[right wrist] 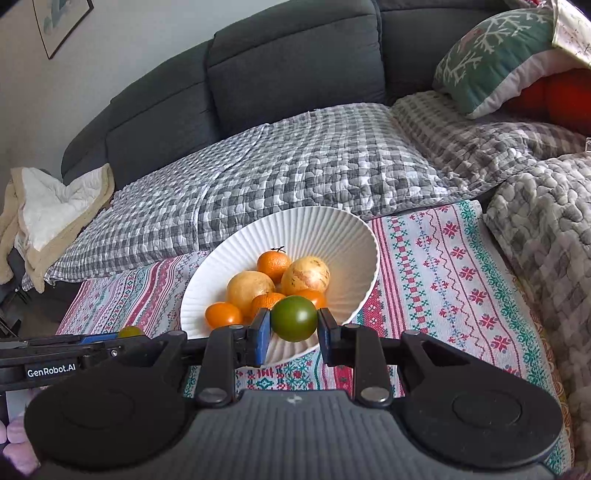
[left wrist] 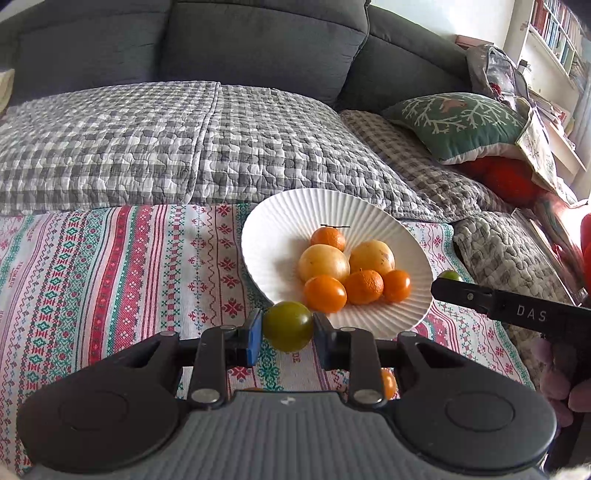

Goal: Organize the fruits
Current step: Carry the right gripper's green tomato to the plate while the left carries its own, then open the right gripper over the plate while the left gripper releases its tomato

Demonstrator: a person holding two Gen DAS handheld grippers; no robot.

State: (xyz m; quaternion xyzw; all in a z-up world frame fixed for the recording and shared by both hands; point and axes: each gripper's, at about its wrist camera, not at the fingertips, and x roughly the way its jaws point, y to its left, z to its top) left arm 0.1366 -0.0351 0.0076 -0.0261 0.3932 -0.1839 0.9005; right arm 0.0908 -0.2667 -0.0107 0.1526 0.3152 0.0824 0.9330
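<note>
Green fruit [left wrist: 287, 325] and green tomato [right wrist: 294, 318] fill both grippers' fingers beside white bowl [left wrist: 273, 221].

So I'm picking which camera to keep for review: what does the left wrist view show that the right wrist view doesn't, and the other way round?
Only the left wrist view shows the bookshelf at far right and an orange fruit half hidden under the gripper.

Only the right wrist view shows the framed picture on the wall and the cream blanket at left.

Both show the white plate of orange and yellow fruit on the patterned cloth, the grey sofa, and each gripper's jaws shut on a green fruit: left gripper, right gripper.
</note>
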